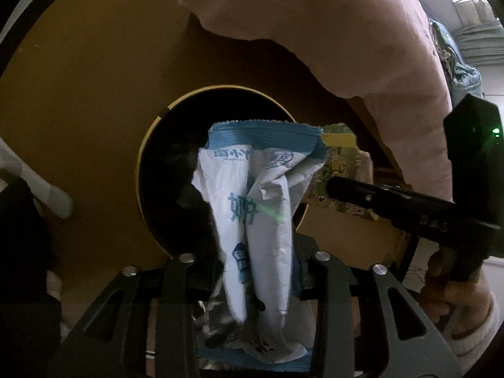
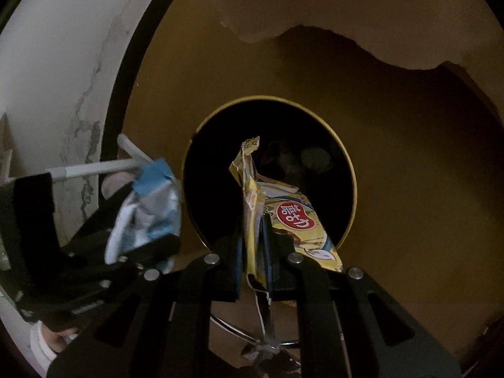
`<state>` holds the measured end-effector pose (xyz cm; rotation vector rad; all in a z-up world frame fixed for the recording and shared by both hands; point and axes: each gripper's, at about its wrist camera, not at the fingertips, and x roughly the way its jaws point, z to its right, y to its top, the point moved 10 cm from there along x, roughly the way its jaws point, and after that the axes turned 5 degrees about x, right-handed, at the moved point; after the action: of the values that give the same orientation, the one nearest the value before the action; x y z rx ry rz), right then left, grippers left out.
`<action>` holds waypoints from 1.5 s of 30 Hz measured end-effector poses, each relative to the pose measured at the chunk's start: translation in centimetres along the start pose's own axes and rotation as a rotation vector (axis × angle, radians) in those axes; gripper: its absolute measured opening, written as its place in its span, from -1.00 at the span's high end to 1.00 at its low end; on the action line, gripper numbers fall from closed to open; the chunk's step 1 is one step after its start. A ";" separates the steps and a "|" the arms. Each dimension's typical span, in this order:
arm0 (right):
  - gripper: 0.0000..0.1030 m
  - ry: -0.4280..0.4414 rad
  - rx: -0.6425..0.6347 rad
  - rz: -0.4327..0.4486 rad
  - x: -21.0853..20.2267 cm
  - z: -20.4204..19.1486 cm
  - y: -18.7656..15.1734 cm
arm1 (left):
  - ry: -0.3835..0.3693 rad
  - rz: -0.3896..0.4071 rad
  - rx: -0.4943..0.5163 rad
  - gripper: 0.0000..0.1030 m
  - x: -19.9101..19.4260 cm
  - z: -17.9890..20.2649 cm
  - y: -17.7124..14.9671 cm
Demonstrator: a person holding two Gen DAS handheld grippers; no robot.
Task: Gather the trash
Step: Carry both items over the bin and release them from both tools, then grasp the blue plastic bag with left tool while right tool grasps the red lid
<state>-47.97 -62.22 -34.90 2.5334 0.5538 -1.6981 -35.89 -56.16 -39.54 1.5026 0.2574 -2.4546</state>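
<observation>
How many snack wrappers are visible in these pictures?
2. The white-and-blue wrapper is clamped in the left tongs; the yellow wrapper is in the right tongs. The dark bin may hide more.

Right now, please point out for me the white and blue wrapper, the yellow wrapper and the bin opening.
white and blue wrapper (image 1: 264, 220): left wrist view, on its crumpled middle.
yellow wrapper (image 2: 296, 223): right wrist view, on its red label.
bin opening (image 2: 315, 132): right wrist view, on the dark inside near the rim.
</observation>
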 end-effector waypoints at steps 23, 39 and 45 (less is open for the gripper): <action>-0.89 -0.199 -0.525 1.135 -31.0 -23.6 -2.2 | 0.410 1.079 0.225 -0.87 -46.3 4.8 -9.4; -0.89 0.118 -1.101 0.684 -12.9 -56.6 -20.0 | 0.869 1.055 -0.836 -0.87 -62.5 -32.4 -50.1; -0.89 0.110 -1.206 0.603 -8.3 -62.1 -24.7 | 0.848 0.872 -0.636 -0.87 -63.0 -38.4 -52.2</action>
<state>-3.37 -27.08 1.34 1.6200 0.5018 -0.6449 8.25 11.89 0.30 1.7201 0.3722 -0.8831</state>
